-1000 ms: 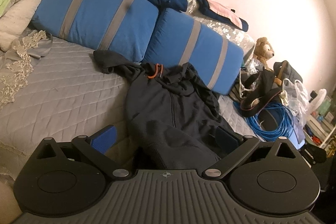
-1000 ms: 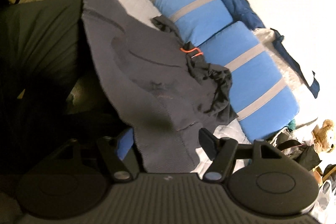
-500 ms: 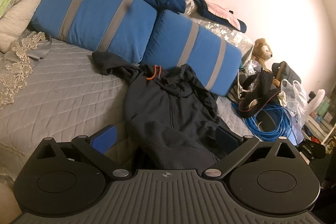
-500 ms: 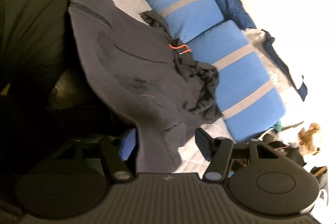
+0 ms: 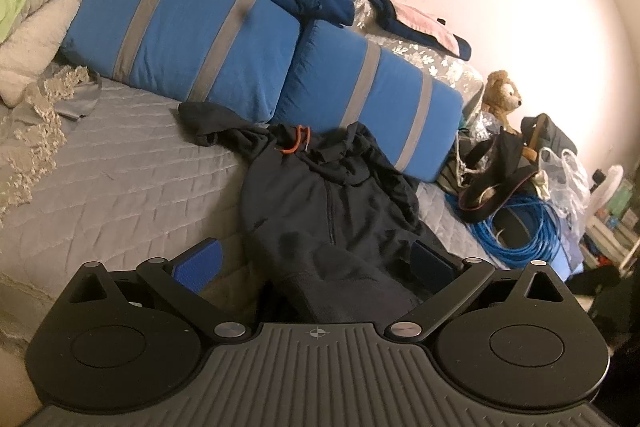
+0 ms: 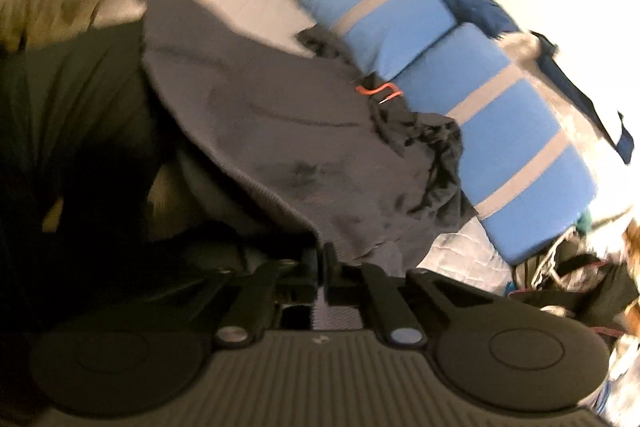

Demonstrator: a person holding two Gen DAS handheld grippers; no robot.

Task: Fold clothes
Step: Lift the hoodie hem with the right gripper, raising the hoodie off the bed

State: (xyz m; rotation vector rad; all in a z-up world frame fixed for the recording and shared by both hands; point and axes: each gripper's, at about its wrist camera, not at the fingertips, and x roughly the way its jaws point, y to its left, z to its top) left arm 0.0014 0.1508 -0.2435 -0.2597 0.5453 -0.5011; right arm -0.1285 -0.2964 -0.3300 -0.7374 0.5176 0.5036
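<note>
Right wrist: fingers pinching hoodie hem; left fingers wide, hoodie between

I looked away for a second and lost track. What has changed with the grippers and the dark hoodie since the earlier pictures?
The right gripper has closed: its fingers, spread apart before, are now pinched on the hem of the dark hoodie. Its view has also swung and is blurred, so it is moving. The left gripper stays open, the hoodie's lower edge between its fingers. The blue pillows and the teddy bear lie as before.
</note>
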